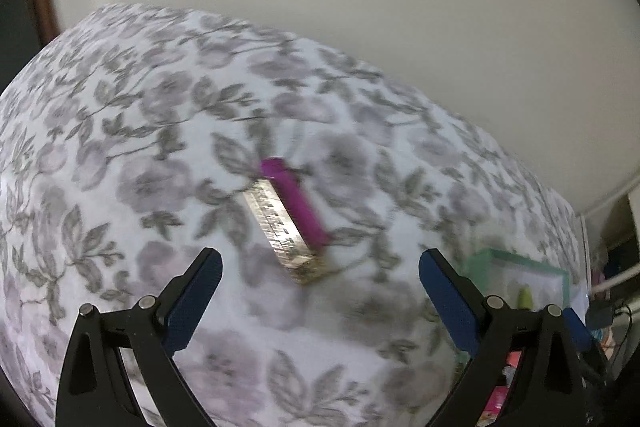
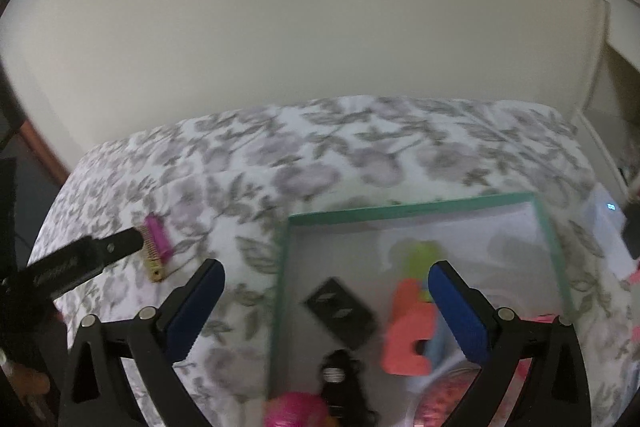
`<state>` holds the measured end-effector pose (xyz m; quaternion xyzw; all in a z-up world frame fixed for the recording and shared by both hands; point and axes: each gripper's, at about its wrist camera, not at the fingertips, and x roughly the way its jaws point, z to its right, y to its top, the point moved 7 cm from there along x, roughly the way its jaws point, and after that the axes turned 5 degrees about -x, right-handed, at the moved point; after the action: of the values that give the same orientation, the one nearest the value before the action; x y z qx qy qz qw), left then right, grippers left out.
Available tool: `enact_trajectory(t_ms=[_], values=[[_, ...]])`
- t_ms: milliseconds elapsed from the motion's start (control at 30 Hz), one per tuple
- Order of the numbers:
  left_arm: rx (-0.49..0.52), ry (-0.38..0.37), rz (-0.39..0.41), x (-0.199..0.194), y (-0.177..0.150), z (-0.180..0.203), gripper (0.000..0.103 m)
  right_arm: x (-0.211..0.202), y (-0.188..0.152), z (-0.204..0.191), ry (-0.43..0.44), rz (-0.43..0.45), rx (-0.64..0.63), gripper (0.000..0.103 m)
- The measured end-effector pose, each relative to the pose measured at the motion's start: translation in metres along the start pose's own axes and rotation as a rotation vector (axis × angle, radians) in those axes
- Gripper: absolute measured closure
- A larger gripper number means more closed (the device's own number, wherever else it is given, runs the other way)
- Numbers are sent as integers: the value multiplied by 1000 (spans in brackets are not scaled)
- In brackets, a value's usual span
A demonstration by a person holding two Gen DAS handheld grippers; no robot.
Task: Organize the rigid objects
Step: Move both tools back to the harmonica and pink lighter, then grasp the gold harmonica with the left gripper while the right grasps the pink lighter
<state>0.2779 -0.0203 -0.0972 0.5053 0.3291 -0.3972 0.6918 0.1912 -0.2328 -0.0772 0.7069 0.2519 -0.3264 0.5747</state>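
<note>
— Where's the comb?
— The purple comb [image 1: 290, 217] lies on the bed [image 1: 120, 147], ahead of my empty, wide-open left gripper [image 1: 320, 291].
— And the right gripper [image 2: 326, 301]?
— Wide open and empty over the green-rimmed tray [image 2: 280, 267]. I'd straddle the comb crosswise.

Comb [image 1: 289, 219] lies on bedspread [image 1: 120, 147], ahead of left gripper [image 1: 320, 291], between its spread fingers. Tray [image 2: 416, 209] sits on bedspread ahead of right gripper [image 2: 326, 311]; comb well left of it. Block [image 2: 406, 331] and flat case [image 2: 340, 311] inside tray.
</note>
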Motion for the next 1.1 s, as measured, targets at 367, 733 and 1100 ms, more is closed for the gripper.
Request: enact_trajectory(t_ms=[367, 733, 1100], values=[[-86, 49, -39, 19, 14, -58, 4, 19, -4, -59, 45, -25, -110, 0], [-21, 50, -59, 47, 6, -43, 4, 18, -3, -69, 33, -8, -148, 0], [98, 63, -34, 43, 4, -22, 37, 17, -5, -78, 34, -12, -177, 0]])
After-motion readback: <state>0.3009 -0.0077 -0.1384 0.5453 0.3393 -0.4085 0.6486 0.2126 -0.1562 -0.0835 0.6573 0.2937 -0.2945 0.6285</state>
